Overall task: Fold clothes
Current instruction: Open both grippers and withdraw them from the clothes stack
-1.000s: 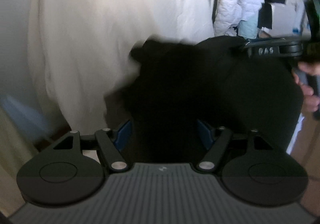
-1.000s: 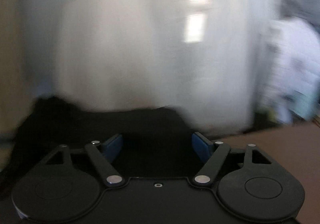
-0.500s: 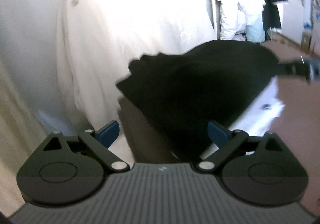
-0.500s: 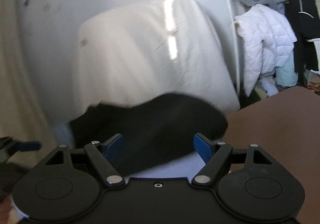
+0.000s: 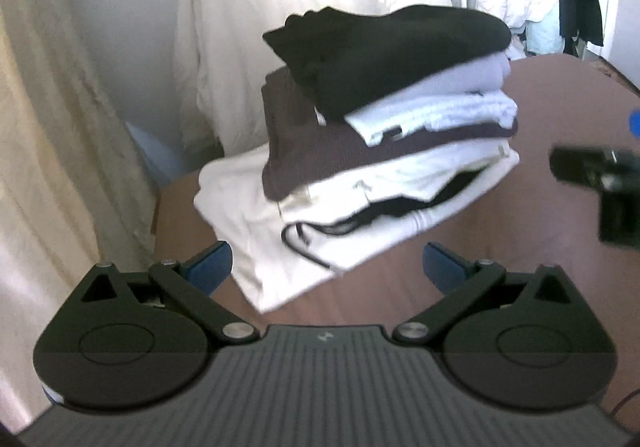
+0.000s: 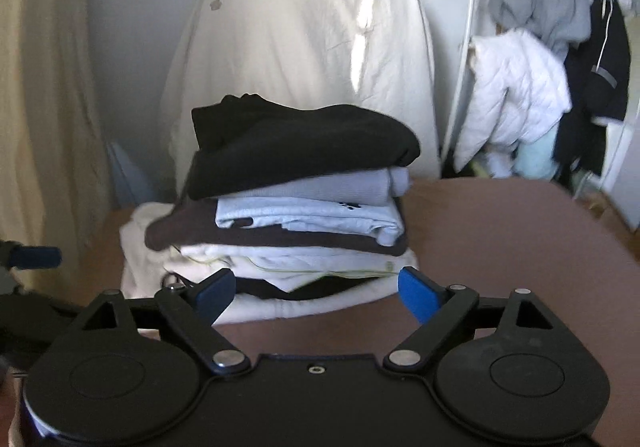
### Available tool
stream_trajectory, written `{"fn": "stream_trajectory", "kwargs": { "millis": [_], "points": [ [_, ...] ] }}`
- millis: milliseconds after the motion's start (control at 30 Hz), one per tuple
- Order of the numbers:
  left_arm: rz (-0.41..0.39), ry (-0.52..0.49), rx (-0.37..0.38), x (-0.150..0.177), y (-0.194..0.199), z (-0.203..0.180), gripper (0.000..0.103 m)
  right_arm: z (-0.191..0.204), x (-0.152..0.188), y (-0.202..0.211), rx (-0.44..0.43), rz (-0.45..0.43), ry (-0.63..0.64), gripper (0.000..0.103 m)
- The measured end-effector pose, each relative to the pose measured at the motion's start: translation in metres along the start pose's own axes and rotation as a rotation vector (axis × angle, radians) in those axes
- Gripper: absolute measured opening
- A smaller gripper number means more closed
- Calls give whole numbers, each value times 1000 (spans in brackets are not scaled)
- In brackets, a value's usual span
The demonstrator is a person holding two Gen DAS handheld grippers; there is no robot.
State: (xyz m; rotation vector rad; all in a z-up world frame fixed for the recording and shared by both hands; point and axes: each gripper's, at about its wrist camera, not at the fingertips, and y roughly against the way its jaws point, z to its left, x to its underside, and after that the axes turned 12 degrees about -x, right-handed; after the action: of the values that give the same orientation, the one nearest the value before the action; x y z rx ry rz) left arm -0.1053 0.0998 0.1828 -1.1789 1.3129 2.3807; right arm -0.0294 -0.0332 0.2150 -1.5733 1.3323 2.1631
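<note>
Your left gripper and right gripper, both empty with jaws opening wide, face the stack of folded clothes on the brown table; the black garment lies topmost, long axis crosswise, neither gripper clearly nearer.

No legible text or labels anywhere.

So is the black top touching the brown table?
Apart. The right wrist view shows the black top lying on the very top of the pile, with several folded clothes between it and the table.
</note>
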Motion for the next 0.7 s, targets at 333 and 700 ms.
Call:
{"fn": "stream_trajectory", "kwargs": {
  "millis": [333,700],
  "points": [
    [-32,-23,-30,6,37,-6,103,-5,17,17,-15,4,-38,95],
    [-38,-46,-41,7,50,-24,103,-23,29,27,-38,12,-90,95]
  ]
}}
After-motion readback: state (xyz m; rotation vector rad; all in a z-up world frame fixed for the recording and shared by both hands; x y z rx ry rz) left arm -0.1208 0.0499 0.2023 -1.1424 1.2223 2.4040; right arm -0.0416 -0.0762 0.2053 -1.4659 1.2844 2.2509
